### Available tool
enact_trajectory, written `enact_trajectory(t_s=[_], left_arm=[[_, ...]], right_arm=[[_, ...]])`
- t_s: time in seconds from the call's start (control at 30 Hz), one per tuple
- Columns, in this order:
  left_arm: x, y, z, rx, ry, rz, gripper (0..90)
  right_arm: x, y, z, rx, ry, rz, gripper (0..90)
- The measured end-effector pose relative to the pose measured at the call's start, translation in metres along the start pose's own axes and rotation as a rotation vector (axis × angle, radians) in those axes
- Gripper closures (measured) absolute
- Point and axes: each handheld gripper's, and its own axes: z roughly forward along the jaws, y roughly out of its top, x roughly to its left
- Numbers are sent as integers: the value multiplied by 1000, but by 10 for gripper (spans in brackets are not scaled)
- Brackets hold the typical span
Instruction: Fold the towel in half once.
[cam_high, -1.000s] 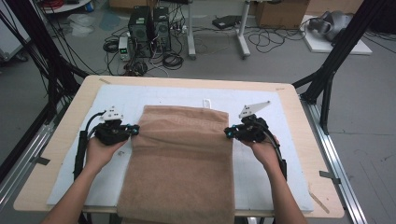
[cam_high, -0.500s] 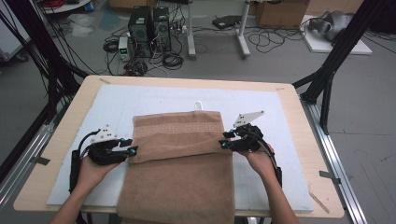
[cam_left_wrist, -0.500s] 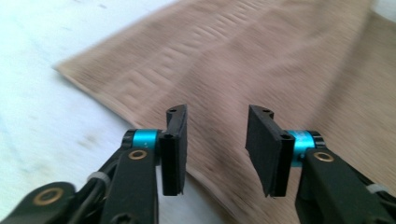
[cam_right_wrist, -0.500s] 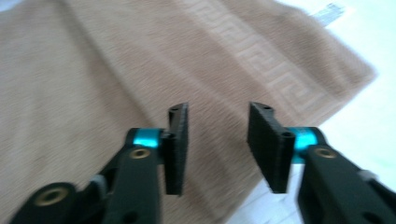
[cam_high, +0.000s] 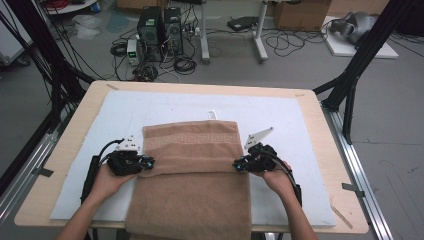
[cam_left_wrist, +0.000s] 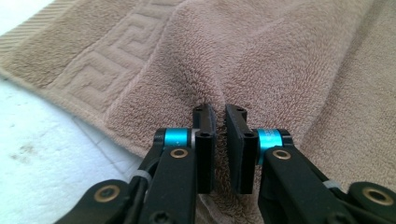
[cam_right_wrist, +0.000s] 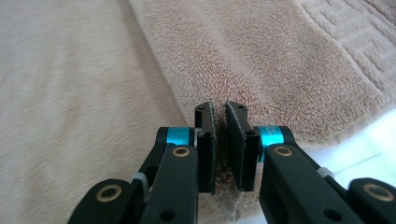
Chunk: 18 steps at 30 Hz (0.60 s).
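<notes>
Brown towel (cam_high: 192, 175) lies folded mid-table on the white mat (cam_high: 80, 150), near end draping off the edge; soft, limp, light terry, best pinched at the side edges, where left gripper (cam_high: 148, 162) and right gripper (cam_high: 236, 164) each clamp a fold.

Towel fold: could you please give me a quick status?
Left gripper and right gripper shut on brown towel, one per side edge. Jaws just closed. Towel partly folded on white mat. Nothing obstructing.

One brown towel (cam_high: 192, 175), one white mat (cam_high: 150, 107), one table (cam_high: 320, 120), two hand-held grippers.
</notes>
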Motion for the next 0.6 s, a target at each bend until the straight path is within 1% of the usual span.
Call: enact_trajectory(t_s=[0.03, 0.1, 0.13, 0.17, 0.2, 0.23, 0.3, 0.33, 0.37, 0.4, 0.43, 0.47, 0.5, 0.53, 0.57, 0.6], left_arm=[[-1, 0, -2, -6, -3, 4, 831], [-4, -1, -8, -22, -15, 15, 828], [-5, -1, -10, -29, -23, 14, 816], [-4, 0, -13, -40, -21, 11, 779], [-3, 1, -16, -55, -13, 1, 725], [-1, 3, -18, -69, -9, -9, 673], [5, 8, -20, -93, 14, -36, 619], [9, 10, -20, -94, 34, -46, 593], [13, 14, -18, -90, 48, -62, 586], [17, 17, -16, -93, 63, -76, 580], [22, 20, -13, -109, 67, -100, 564], [26, 22, -10, -122, 73, -122, 559], [30, 25, -6, -137, 93, -133, 559], [33, 27, -2, -131, 112, -144, 562], [37, 30, 3, -105, 131, -144, 561], [41, 32, 9, -82, 153, -145, 560]], right_arm=[[3, -3, 0, 0, 8, -6, 827], [10, -8, 1, 1, 25, -1, 823], [12, -9, 1, 1, 33, -9, 803], [13, -10, 2, 9, 44, -17, 759], [13, -8, 1, 9, 41, -15, 694], [12, -6, -2, -7, 28, -12, 637], [7, 2, -11, -73, 21, 12, 588], [3, 6, -14, -101, -3, 15, 546], [-1, 10, -16, -113, -30, 25, 532], [-6, 15, -17, -114, -60, 32, 519], [-11, 18, -17, -115, -87, 46, 493], [-17, 21, -15, -112, -114, 68, 484], [-23, 23, -11, -106, -132, 77, 478], [-29, 25, -8, -103, -151, 91, 468], [-35, 27, -4, -104, -173, 102, 468], [-40, 28, 0, -93, -186, 107, 468]])
